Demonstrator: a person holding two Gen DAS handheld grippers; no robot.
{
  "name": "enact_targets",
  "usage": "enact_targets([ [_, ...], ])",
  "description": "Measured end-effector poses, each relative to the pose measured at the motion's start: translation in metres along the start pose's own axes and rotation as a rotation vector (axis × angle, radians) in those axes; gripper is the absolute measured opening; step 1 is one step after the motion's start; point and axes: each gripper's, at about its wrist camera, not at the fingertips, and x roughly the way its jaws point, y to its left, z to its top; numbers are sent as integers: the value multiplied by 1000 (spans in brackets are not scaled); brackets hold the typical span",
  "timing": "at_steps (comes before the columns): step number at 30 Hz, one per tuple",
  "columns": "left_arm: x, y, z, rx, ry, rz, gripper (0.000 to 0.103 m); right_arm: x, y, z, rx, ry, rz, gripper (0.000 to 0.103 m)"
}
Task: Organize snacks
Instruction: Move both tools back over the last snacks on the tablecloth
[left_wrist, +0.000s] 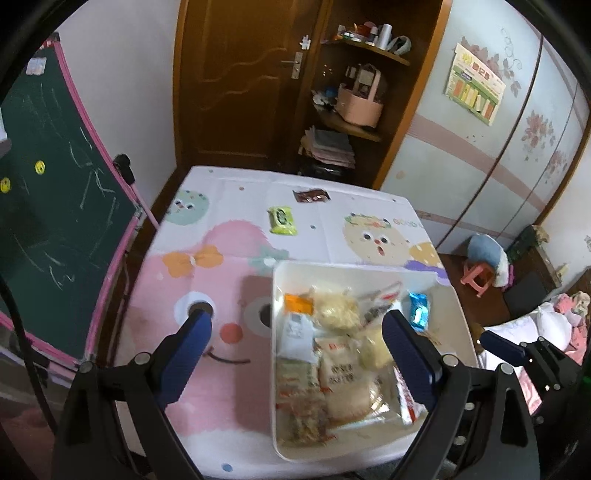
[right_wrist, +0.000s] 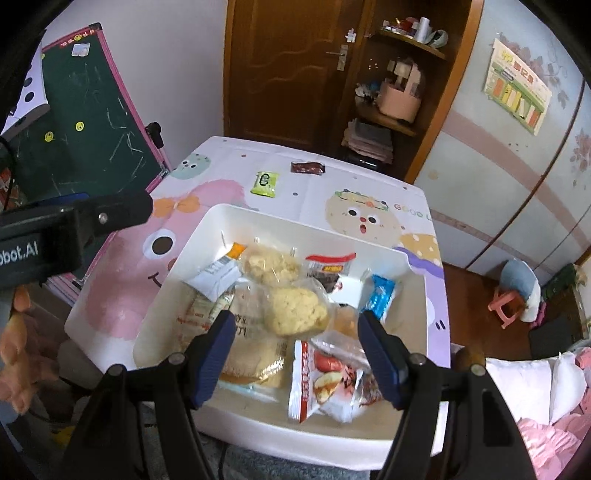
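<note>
Both grippers, left gripper (left_wrist: 297, 325) and right gripper (right_wrist: 297, 328), hover spread and empty above the white bin (right_wrist: 207, 225).
Most snacks sit inside; the green packet (left_wrist: 282, 220) and brown packet (left_wrist: 311, 195) remain far on the table (left_wrist: 207, 391).

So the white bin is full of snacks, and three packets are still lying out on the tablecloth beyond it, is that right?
Not quite: only two packets lie outside the white bin, not three. The right wrist view shows a green packet and a dark brown packet on the tablecloth beyond the bin. The rest stands: the bin is full of snacks.
</note>
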Motion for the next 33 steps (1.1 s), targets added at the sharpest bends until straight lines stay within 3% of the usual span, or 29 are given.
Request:
enact_targets([
  [5,1,4,45,48,-44,55,93,5,-25,39,54,0,39,69],
  [12,11,4,138,119,-109,148,93,9,-76,136,45,-41,-33,69],
  [20,88,-11,229,173,-62,248,93,58,-133,256,129,-28,-50,69],
  [23,129,-15,255,165,-37,283,93,89,-146,287,168,-17,-16,69],
  [27,202,-15,269,156,27,297,93,156,-160,318,241,31,69,69],
  [30,260,-13,254,154,136,290,93,214,-160,323,284,100,127,69],
  [33,314,-6,228,106,262,251,93,270,-149,317,276,176,120,69],
])
